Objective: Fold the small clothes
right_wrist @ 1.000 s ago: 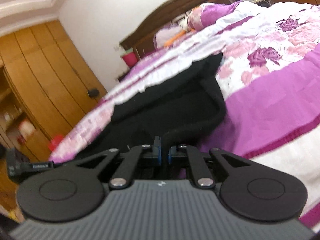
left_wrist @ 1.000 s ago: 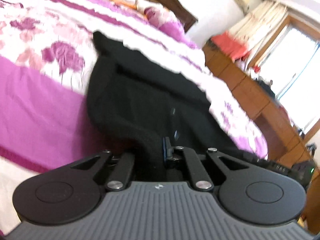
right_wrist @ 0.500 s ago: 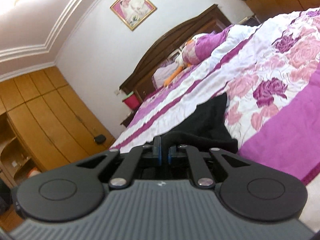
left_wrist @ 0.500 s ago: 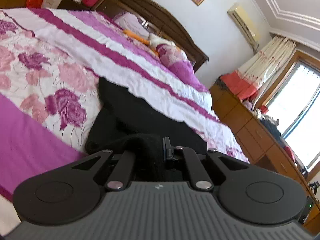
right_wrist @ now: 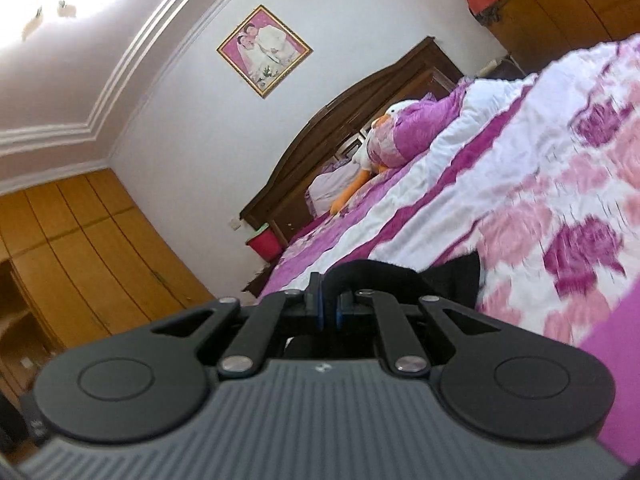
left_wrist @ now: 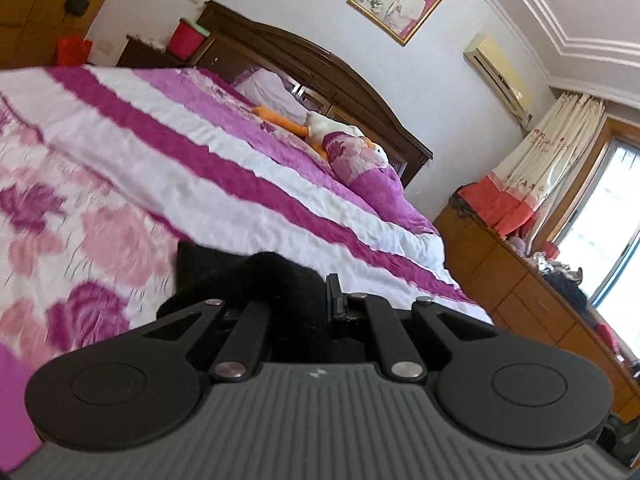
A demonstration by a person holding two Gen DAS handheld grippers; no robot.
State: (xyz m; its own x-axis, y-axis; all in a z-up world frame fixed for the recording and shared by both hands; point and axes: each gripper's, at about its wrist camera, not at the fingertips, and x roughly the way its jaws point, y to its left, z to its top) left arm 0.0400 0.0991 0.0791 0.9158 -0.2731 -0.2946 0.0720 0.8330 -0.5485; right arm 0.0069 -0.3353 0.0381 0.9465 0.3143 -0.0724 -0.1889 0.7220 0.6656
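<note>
Both grippers, left gripper point(left_wrist: 298, 300) and right gripper point(right_wrist: 329, 304), pinch the black garment point(left_wrist: 256, 280) near the bedspread point(left_wrist: 200, 168), so the fold looks mid-way, unfinished.

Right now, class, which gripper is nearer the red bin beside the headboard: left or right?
Probably the left. The red bin sits off its left, past the bed. From the right gripper it also lies leftward. Both grip the black garment, so it is close.

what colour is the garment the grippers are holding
Plain black garment, clearest in the right wrist view, against the pink floral bedspread.
</note>
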